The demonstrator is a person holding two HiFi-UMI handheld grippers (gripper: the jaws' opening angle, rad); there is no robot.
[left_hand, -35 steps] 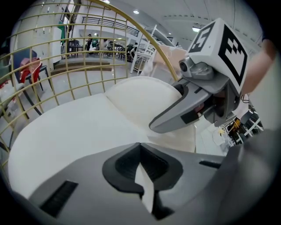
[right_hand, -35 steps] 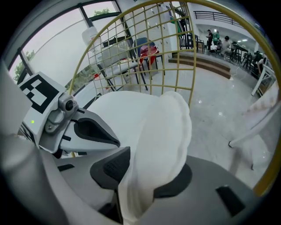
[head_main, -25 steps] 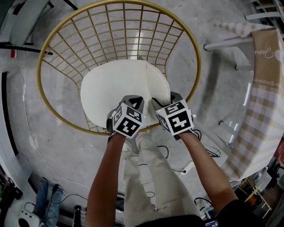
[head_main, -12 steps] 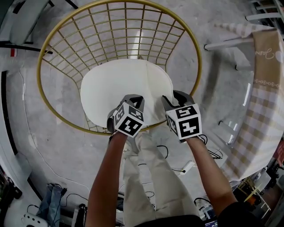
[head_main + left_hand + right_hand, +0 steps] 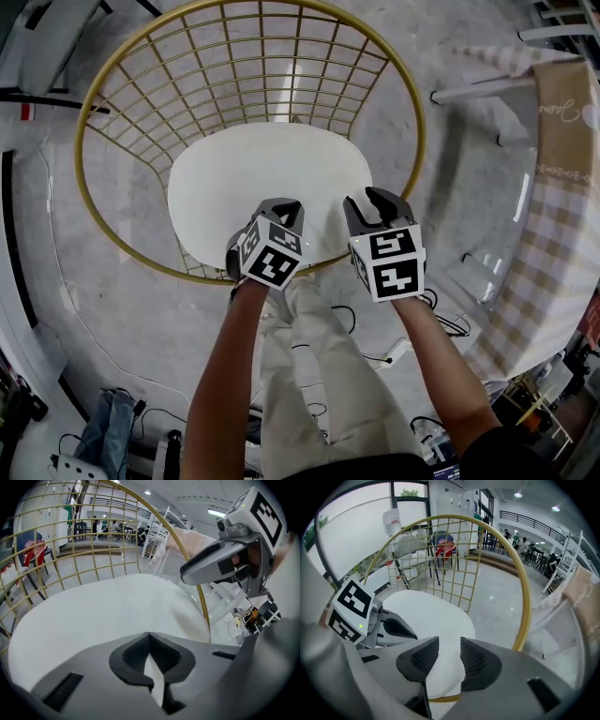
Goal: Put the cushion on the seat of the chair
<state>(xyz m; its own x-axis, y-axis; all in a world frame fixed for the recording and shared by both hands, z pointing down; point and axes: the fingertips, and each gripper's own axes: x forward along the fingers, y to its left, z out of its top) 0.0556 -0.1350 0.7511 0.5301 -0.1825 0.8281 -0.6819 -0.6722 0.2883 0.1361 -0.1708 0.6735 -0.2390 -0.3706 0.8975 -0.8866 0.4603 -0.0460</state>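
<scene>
Right tongs (image 5: 375, 201) lifted off, jaws apart — cushion (image 5: 267, 173) lies flat.
Left tongs (image 5: 281, 208) clamp its near edge, long axis crosswise.

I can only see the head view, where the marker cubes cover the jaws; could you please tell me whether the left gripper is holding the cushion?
Observer: Yes. In the left gripper view, the left gripper has its jaws closed on a thin fold at the edge of the white cushion.
Operator: Thank you. Is the right gripper gripping it too?
Observer: No. The right gripper view shows the right gripper with its jaws apart and nothing between the pads.
Operator: What stands beyond the chair's back?
Observer: Seen through the gold wire chair, a red and blue chair stands on the floor.
</scene>
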